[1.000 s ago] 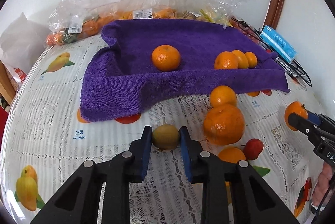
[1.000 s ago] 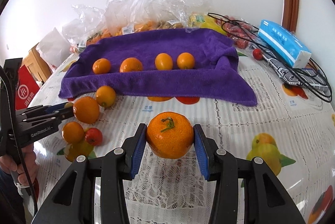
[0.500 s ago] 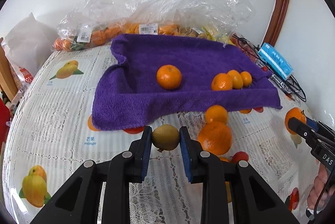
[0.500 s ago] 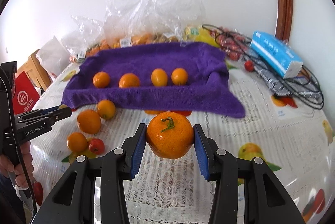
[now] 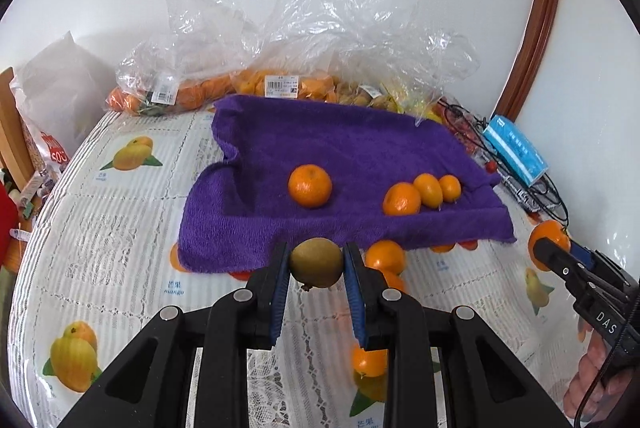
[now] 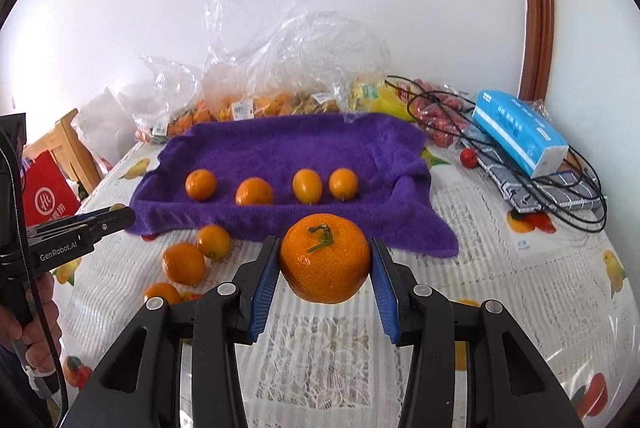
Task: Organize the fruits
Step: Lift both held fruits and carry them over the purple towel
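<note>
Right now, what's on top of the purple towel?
Four small oranges sit in a row on the purple towel. Whatever is underneath it is hidden.

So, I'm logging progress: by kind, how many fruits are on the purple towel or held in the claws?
Small oranges on purple towel: 4
Large orange in right claw: 1
Green-brown fruit in left claw: 1
Total: 6

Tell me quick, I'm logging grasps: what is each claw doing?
Left claw: closed on the greenish-brown fruit.
Right claw: closed on the large orange.
</note>
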The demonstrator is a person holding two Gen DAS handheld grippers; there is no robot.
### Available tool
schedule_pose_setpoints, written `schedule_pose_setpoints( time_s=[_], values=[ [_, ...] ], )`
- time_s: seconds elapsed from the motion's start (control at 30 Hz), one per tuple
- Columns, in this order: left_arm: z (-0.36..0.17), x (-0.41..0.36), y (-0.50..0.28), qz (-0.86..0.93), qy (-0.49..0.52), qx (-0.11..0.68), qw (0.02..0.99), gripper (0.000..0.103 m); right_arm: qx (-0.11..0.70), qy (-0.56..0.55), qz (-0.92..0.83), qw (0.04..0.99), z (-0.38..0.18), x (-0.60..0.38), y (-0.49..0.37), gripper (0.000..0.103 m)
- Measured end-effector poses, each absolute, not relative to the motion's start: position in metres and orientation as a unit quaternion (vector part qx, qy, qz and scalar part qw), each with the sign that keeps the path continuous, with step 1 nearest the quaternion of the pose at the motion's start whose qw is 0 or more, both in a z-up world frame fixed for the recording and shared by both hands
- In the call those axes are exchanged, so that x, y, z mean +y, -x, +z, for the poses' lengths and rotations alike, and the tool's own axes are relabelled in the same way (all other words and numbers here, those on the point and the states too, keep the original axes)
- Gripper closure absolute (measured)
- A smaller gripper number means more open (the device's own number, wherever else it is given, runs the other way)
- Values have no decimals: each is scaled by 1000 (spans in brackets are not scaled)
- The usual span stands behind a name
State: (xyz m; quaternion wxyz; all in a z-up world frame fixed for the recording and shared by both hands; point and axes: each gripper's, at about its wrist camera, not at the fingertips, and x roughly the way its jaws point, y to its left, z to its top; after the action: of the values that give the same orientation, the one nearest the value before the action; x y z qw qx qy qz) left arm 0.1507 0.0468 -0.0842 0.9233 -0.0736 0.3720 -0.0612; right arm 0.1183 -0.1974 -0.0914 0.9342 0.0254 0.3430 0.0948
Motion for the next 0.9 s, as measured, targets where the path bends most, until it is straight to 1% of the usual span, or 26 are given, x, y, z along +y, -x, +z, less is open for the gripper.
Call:
schedule_pose_setpoints(
  time_s=[0.3,0.5,0.9],
  values=[
    [-63,49,-173,-46,64,344,936,78,322,-25,99,941,-69,-186,-147,59],
    [-66,54,-195,-39,77,343,935,78,316,-39,101,942,-66,-184,-176,59],
    [-67,56,-245,-35,73,338,938,78,314,-43,102,943,-58,-174,-237,59]
  ],
)
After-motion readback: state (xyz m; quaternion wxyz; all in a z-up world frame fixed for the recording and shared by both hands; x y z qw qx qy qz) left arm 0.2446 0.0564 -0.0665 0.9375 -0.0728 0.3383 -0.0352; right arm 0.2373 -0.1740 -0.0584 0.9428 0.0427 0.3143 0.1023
